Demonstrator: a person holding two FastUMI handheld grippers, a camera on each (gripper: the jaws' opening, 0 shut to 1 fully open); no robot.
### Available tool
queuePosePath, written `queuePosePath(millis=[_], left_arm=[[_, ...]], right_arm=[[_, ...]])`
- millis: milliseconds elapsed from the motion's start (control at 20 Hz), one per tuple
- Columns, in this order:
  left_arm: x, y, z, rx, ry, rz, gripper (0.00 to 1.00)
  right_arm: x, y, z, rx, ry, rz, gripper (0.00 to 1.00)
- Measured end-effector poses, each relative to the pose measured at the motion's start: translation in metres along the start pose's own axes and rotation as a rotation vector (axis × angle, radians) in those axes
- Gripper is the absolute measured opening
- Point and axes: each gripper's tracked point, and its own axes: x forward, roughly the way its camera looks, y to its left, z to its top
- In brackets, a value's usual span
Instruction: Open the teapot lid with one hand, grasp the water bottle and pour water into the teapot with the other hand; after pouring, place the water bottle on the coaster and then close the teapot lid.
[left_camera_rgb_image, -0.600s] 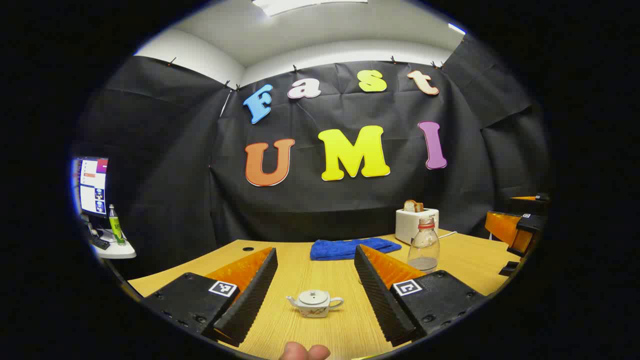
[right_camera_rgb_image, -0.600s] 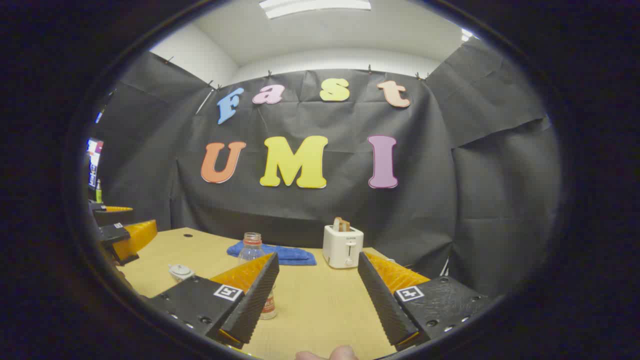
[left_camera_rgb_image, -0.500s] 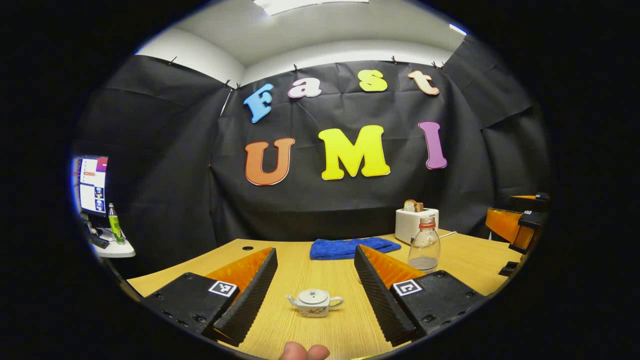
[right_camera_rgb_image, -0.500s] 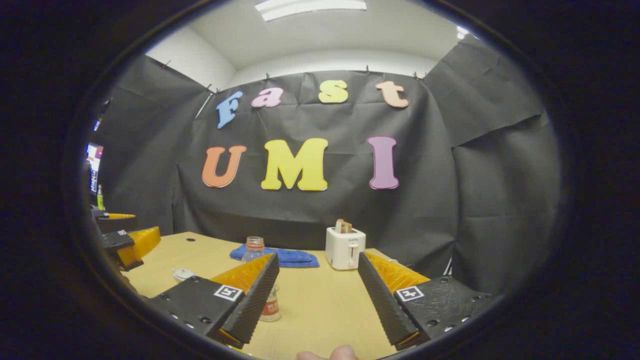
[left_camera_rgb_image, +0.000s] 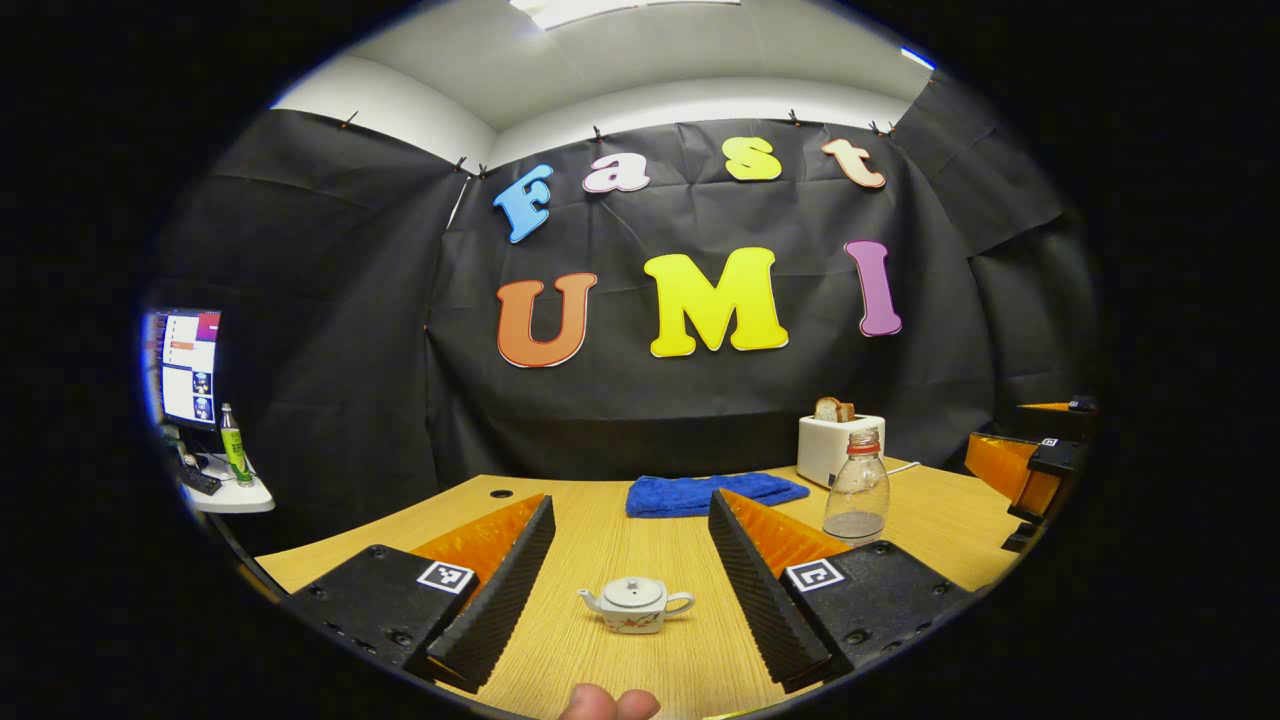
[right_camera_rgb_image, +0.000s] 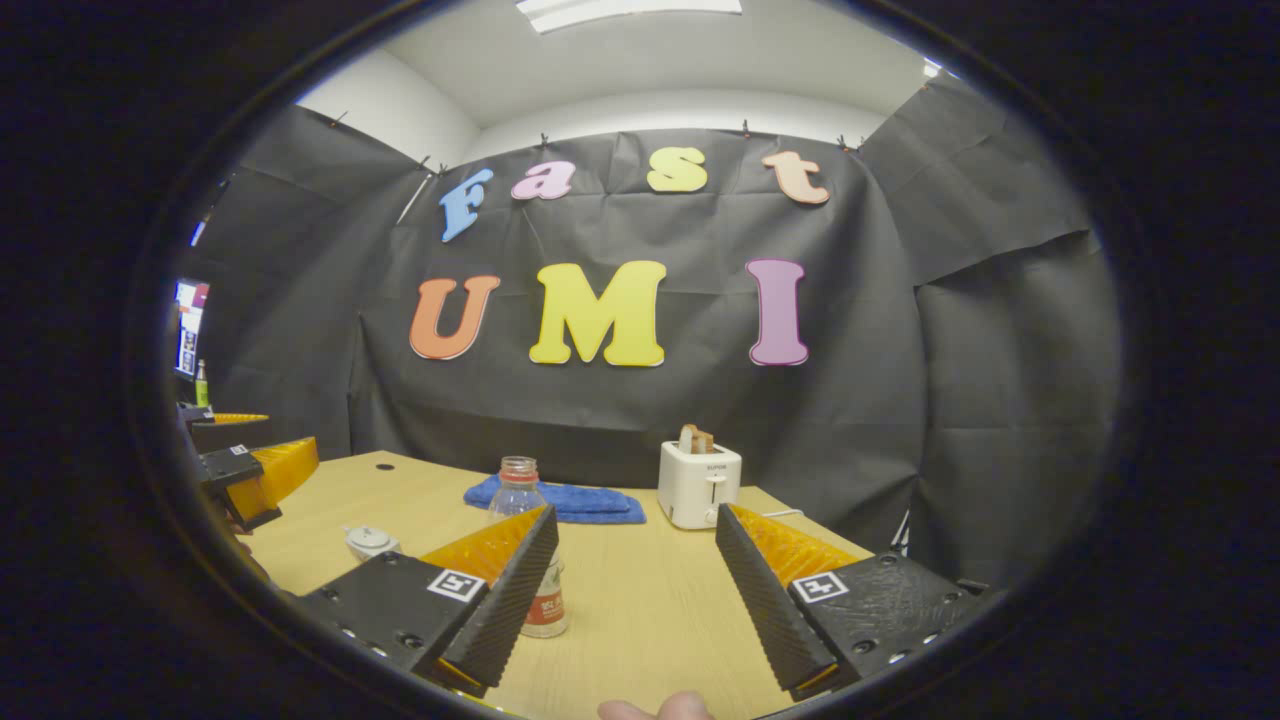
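Note:
A small white teapot (left_camera_rgb_image: 636, 605) with its lid on sits on the wooden table (left_camera_rgb_image: 600, 545), ahead of my open left gripper (left_camera_rgb_image: 632, 502) and in line with the gap between its fingers. Back right of it stands a clear, uncapped water bottle (left_camera_rgb_image: 856, 495) with a little water in it. In the right gripper view the bottle (right_camera_rgb_image: 519, 489) is close ahead, half hidden by one finger of my open right gripper (right_camera_rgb_image: 636, 512). The teapot (right_camera_rgb_image: 368, 541) lies further left there, near the left gripper (right_camera_rgb_image: 250, 470). Neither gripper holds anything.
A blue towel (left_camera_rgb_image: 715, 493) and a white toaster (left_camera_rgb_image: 840, 445) with bread in it stand at the table's back edge. A side desk with a monitor (left_camera_rgb_image: 190, 365) and a green bottle (left_camera_rgb_image: 233, 458) is off to the left. The right gripper (left_camera_rgb_image: 1030, 470) hovers at the right.
The right gripper has drifted a little, so the bottle looks slightly nearer and further right in its view. The left gripper has barely shifted. Both stay open.

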Motion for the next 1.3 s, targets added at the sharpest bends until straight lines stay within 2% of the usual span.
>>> queuePosePath(millis=[350,400,550,700,1000,1300], left_arm=[[0.001,0.002,0.001,-0.016,0.002,0.007,0.97],[0.000,0.002,-0.001,-0.022,0.006,0.007,1.00],[-0.001,0.001,-0.007,-0.019,0.030,0.006,0.97],[-0.002,-0.002,-0.021,-0.033,0.071,-0.010,0.97],[0.006,0.000,-0.061,-0.049,0.160,-0.021,0.97],[0.042,-0.002,-0.100,-0.073,0.254,-0.039,0.98]], right_arm=[[0.000,0.000,-0.009,0.003,0.025,-0.003,0.95],[0.001,0.002,-0.010,0.006,0.029,0.001,0.95],[0.001,0.002,-0.012,0.012,0.030,0.005,0.95],[0.002,0.002,-0.023,0.022,0.057,0.026,0.95],[0.003,-0.007,-0.058,0.052,0.134,0.023,0.95],[0.011,-0.024,-0.083,0.055,0.196,-0.012,0.97]])
